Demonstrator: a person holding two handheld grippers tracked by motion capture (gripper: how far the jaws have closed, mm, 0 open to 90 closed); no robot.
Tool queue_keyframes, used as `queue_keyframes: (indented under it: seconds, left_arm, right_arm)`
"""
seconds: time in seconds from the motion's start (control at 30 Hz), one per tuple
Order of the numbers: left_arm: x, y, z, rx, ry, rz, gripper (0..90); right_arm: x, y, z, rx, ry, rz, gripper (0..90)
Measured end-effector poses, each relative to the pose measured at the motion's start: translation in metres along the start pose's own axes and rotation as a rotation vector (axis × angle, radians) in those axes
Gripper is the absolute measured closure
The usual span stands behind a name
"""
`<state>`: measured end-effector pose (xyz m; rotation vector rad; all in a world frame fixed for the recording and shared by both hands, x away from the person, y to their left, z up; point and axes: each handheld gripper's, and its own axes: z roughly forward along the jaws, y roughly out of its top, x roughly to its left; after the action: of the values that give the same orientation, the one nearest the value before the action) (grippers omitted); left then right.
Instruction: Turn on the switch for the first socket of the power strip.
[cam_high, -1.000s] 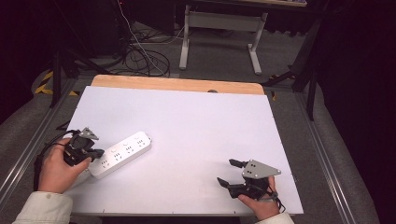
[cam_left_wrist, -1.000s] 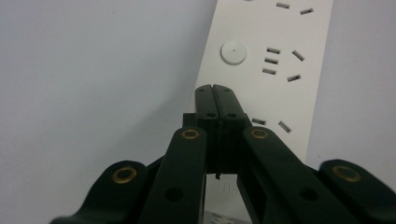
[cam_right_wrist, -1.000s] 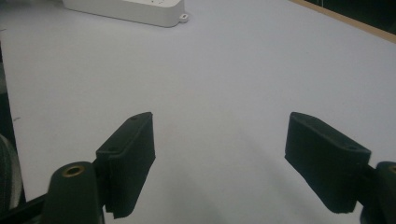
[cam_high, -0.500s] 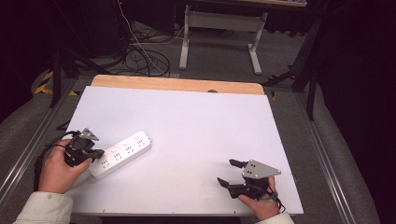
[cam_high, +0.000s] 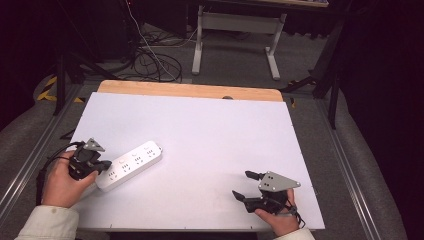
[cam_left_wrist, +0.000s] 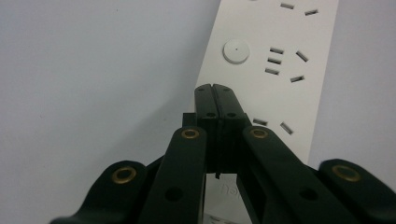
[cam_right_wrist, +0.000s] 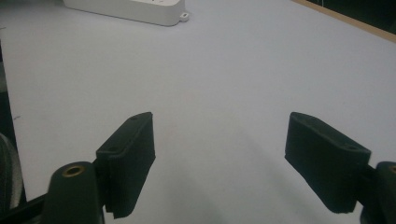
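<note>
Right now the left gripper (cam_high: 96, 165) is sitting at the near end of the white power strip (cam_high: 131, 165), its jaws pressed together with nothing between them. From the left gripper view, the closed tips (cam_left_wrist: 215, 100) are hovering over or resting on the power strip (cam_left_wrist: 273, 65), just short of its round button (cam_left_wrist: 236, 50); whether they are actually touching the casing I cannot tell. The power strip is lying flat and slanted on the white table (cam_high: 210, 130), toward its left front corner. Off to the right of the power strip, well apart from it, the right gripper (cam_high: 246, 186) is waiting with its jaws spread wide and empty. My guess is that the step in hand is pressing the switch with the closed tips. The next move is calling for a short push forward to the button and a firm press down, possibly with the right gripper steadying the far end.
</note>
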<state>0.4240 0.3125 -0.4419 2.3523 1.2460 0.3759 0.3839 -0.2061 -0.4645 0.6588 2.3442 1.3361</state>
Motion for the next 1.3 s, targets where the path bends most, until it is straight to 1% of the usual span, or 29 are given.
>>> queue_keyframes:
  seconds: [0.13,0.2,0.23,0.33,0.37,0.43,0.47,0.5,0.53,0.57,0.6,0.63,0.67,0.73,0.77,0.8,0.97,1.03,1.1,1.13,1.2,1.27,1.3]
  left_arm:
    - [-0.001,0.001,0.000,0.005,0.008,0.001,90.0]
    - [0.000,0.000,0.001,0.002,0.001,-0.005,90.0]
    - [0.001,-0.001,0.002,-0.003,-0.012,-0.009,90.0]
    - [0.001,-0.001,0.001,-0.003,-0.011,-0.016,90.0]
    - [0.001,0.000,0.001,0.001,-0.006,-0.010,90.0]
    - [0.001,0.000,0.001,-0.002,-0.008,-0.013,90.0]
    - [0.002,0.000,0.001,-0.004,-0.015,-0.021,90.0]
    - [0.002,0.001,0.000,-0.008,0.011,-0.016,90.0]
    - [0.002,0.001,0.000,-0.008,0.011,-0.016,90.0]
    - [0.002,0.001,-0.003,-0.027,0.011,-0.018,90.0]
    - [0.002,0.001,-0.003,-0.027,0.011,-0.018,90.0]
    - [0.005,0.000,-0.010,-0.063,-0.024,-0.051,90.0]
    - [0.005,0.000,-0.010,-0.063,-0.024,-0.051,90.0]
    - [0.006,0.001,-0.020,-0.084,-0.014,-0.051,90.0]
    - [0.006,0.001,-0.024,-0.102,-0.014,-0.054,90.0]
    - [0.003,0.002,-0.030,-0.118,-0.024,-0.045,90.0]
    - [-0.002,0.005,-0.038,-0.127,-0.024,-0.026,90.0]
    - [-0.004,0.007,-0.041,-0.128,-0.024,-0.025,90.0]
    - [-0.006,0.007,-0.043,-0.118,-0.029,-0.028,90.0]
    - [-0.007,0.008,-0.043,-0.116,-0.029,-0.038,90.0]
    - [-0.009,0.008,-0.046,-0.112,-0.016,-0.040,90.0]
    - [-0.010,0.009,-0.049,-0.110,-0.005,-0.026,90.0]
    - [-0.012,0.009,-0.050,-0.116,-0.005,-0.031,89.8]
  right_arm:
    - [0.000,0.000,0.000,0.001,-0.001,-0.002,24.5]
    - [0.000,0.000,0.000,0.002,-0.002,-0.002,24.5]
    - [-0.001,0.000,0.000,0.000,-0.002,-0.004,24.5]
    - [0.000,0.000,0.000,-0.001,0.000,-0.005,24.5]
    - [0.000,0.000,0.000,-0.001,0.000,-0.005,24.5]
    - [0.000,0.000,0.000,0.001,0.000,-0.005,24.5]
    - [0.000,0.000,0.000,0.001,0.000,-0.005,24.5]
    - [0.000,0.000,0.000,0.001,0.000,-0.004,24.5]
    - [-0.001,0.000,0.000,0.000,0.000,-0.003,24.5]
    - [-0.001,0.000,0.000,0.000,-0.001,-0.002,24.5]
    - [-0.002,0.000,0.000,0.000,0.001,-0.001,24.5]
    - [-0.002,0.000,0.000,-0.001,-0.001,0.000,24.5]
    - [-0.002,-0.001,0.000,-0.001,-0.001,0.000,24.5]
    - [-0.003,-0.001,0.001,0.001,0.001,0.002,24.5]
    - [-0.003,-0.001,0.001,0.002,0.002,0.004,24.5]
    - [-0.003,-0.001,0.002,0.004,0.001,0.003,24.5]
    - [-0.003,-0.001,0.000,0.001,-0.002,0.007,24.5]
    - [-0.003,-0.002,0.000,-0.001,-0.001,0.011,24.5]
    - [-0.003,-0.002,0.001,0.001,0.000,0.010,24.5]
    - [-0.004,-0.002,0.001,0.000,0.000,0.010,24.5]
    - [-0.004,-0.002,0.001,0.001,-0.001,0.010,24.5]
    - [-0.004,-0.002,0.001,0.001,0.000,0.011,24.5]
    - [-0.004,-0.002,0.001,0.002,-0.001,0.011,24.5]
